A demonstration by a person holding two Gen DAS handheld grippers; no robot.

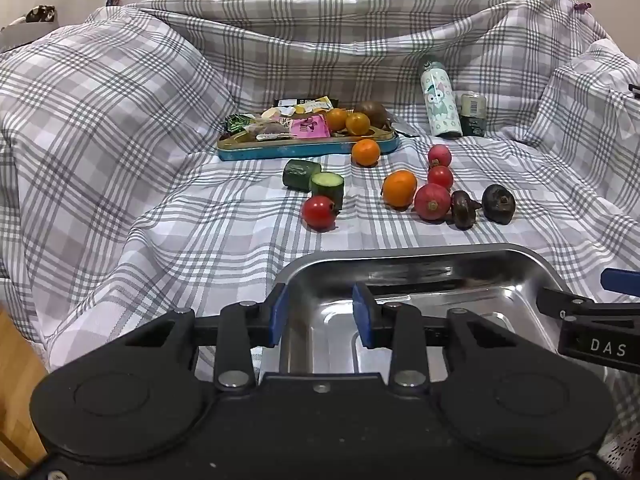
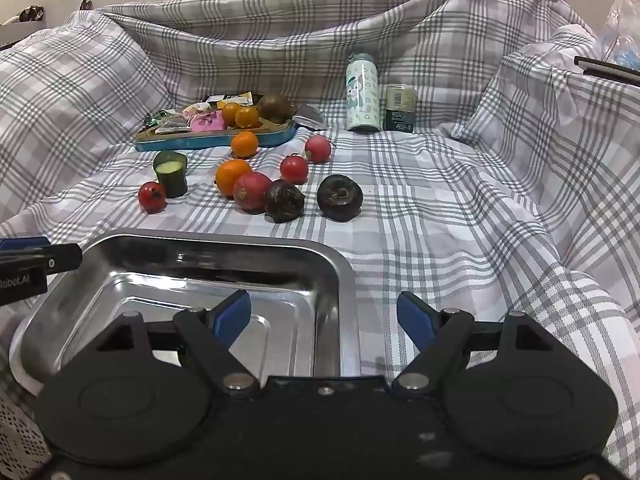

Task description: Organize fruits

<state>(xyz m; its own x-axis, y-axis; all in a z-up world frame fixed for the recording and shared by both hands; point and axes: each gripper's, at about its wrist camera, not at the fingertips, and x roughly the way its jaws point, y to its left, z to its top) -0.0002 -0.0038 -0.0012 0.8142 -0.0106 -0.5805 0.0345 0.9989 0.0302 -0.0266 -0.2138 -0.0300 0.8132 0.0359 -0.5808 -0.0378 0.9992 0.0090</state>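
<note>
Behind the blue tin tray [image 1: 308, 148], wrappers and packets overlap and are hard to tell apart; two oranges [image 1: 347, 121] and a brown fruit [image 1: 371, 113] sit in its right end. Nearer, the steel tray [image 1: 404, 264] holds nothing, its near rim hidden by the left hand-held gripper [image 1: 320, 312], fingers apart over the tray's left side. The right hand-held gripper [image 2: 326, 316] spreads wide across the steel tray's right rim, clamping nothing. Loose oranges, tomatoes [image 2: 152, 197], radishes [image 2: 252, 191], cucumber pieces [image 1: 327, 185] and two dark fruits [image 2: 339, 197] lie between the trays on the checked cloth [image 2: 460, 208], which has bare room to the right.
</note>
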